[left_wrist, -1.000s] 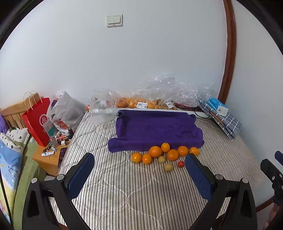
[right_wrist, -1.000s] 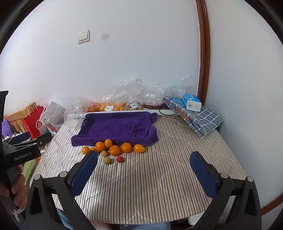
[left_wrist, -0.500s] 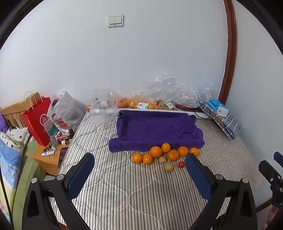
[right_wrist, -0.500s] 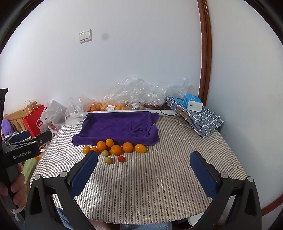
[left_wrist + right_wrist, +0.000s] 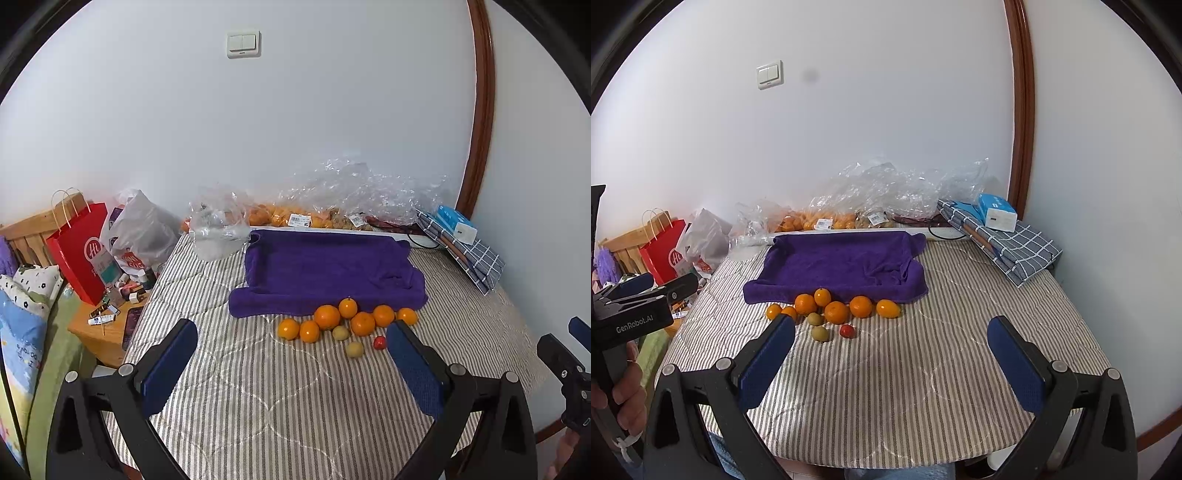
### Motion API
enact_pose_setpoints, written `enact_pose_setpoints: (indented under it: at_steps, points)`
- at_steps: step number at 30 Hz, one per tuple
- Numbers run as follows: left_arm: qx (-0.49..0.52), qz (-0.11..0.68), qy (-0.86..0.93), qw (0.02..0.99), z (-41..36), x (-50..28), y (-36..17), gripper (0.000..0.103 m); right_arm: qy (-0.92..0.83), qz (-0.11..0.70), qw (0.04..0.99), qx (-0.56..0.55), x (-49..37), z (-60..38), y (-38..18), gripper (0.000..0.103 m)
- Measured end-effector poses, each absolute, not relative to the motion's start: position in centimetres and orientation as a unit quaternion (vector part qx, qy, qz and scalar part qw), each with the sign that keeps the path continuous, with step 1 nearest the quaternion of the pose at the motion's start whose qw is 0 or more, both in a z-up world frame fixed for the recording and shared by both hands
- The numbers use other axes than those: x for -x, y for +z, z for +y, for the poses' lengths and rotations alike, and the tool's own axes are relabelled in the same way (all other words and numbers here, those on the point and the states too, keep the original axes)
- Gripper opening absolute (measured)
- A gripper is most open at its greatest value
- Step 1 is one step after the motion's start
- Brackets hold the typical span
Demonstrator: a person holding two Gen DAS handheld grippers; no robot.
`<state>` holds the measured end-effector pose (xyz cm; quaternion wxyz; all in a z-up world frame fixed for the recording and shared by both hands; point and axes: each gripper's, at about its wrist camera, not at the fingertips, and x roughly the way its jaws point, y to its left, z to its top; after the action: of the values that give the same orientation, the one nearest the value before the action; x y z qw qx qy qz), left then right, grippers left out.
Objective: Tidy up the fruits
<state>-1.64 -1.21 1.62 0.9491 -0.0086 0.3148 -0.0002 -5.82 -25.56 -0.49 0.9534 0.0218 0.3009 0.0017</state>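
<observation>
Left gripper (image 5: 291, 354) and right gripper (image 5: 892, 349) hover, jaws spread

Fuzzy matt purple towel (image 5: 328, 269) lies on striped quilted cloth (image 5: 258, 398); crinkled glossy plastic bags (image 5: 354, 192) behind.

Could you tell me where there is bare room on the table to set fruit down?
The purple towel is bare on top. The striped cloth is free between the fruit and the near edge, and right of the towel toward the checked bag. It is crowded along the wall, with plastic bags.
</observation>
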Motion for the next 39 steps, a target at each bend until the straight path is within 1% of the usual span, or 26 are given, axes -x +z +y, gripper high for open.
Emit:
enact_pose_setpoints:
  at_steps: [17,27,32,39]
  points:
    - [0.006,0.313,0.002,0.950,-1.3,1.7,1.5,0.103,0.005,0.300,0.954,-0.029,5.7,-25.6,-1.0,0.103]
    - [0.003,0.313,0.007,0.950,-0.8,0.1,0.8,0.103,0.001,0.298,0.954,-0.036,4.5,-26.0,-1.8,0.103]
    - [0.003,0.321,0.013,0.947,-0.3,-1.4,-0.3,0.103,0.008,0.309,0.950,-0.035,2.9,-26.2,-2.9,0.102]
    - [0.015,0.340,0.011,0.940,1.0,-3.7,-3.2,0.103,0.018,0.332,0.942,-0.047,-0.2,-26.6,-5.6,0.100]
